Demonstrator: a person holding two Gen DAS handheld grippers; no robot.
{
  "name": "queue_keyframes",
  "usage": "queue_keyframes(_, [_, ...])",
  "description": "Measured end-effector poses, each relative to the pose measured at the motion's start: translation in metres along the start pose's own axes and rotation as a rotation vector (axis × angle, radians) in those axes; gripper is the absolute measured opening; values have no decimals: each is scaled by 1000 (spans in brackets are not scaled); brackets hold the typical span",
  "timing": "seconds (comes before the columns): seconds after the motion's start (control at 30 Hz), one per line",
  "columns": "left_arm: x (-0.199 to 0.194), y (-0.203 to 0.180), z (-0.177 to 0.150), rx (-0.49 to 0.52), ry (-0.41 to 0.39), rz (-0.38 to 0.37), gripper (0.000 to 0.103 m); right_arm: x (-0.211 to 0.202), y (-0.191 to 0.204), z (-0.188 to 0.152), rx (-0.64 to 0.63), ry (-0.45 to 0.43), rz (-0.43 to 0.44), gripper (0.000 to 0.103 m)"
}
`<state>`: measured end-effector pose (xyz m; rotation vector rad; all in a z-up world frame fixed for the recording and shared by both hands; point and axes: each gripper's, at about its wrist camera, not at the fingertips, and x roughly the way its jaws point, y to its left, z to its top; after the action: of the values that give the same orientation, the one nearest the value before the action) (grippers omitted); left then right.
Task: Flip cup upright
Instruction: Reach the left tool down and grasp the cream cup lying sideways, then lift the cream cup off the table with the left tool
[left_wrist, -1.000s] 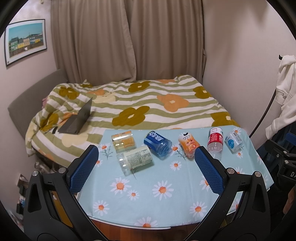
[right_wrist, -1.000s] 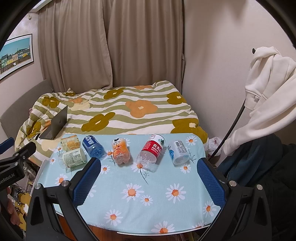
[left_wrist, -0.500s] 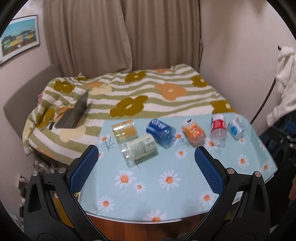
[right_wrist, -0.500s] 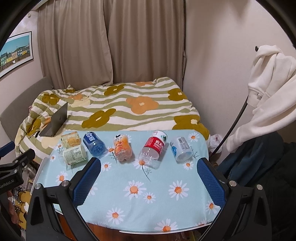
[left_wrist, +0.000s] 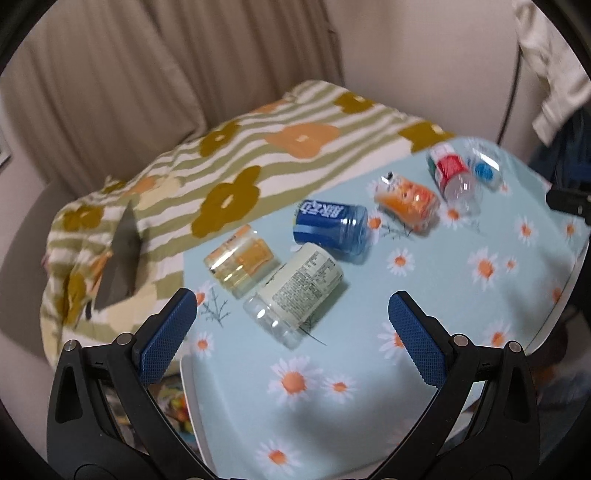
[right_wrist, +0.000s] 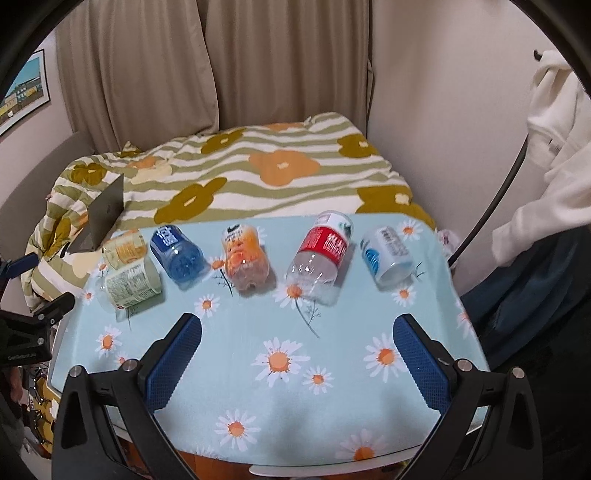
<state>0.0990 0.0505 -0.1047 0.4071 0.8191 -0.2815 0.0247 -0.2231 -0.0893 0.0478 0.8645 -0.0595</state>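
Over the last second the left gripper (left_wrist: 288, 317) had swung closer toward the pale-green-labelled clear plastic cup (left_wrist: 295, 291) lying sideways on the daisy-print table (left_wrist: 461, 314). Its fingers stayed wide and empty, so a grasp looked imminent. The right gripper (right_wrist: 297, 343) hung back, equally wide.

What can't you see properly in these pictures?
- Left wrist view: the far bottles, like the red bottle, are smeared by motion blur, so their labels cannot be read.
- Right wrist view: the yellow jar is partly hidden behind the green jar.
- Both views: the table's near edge is covered by the open left hand-held gripper and right hand-held gripper.
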Motion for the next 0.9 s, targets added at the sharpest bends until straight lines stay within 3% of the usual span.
queue_keyframes(0.47, [116,3,-3,403,152,-162,103,58,12,-17,57,112,-35,103])
queue_keyframes(0.67, [140,-4,-5,482,204,-204,103,70,11,-21,71,150,-47,103])
queue_keyframes(0.8, [151,-12,-9,490,240,-195,92,79,11,-24,84,174,-46,103])
queue_keyframes(0.87, [156,-16,-12,497,256,-171,72,82,12,-26,89,187,-32,103])
queue_keyframes(0.9, [157,-18,-14,496,260,-164,70,83,13,-27,89,190,-28,103])
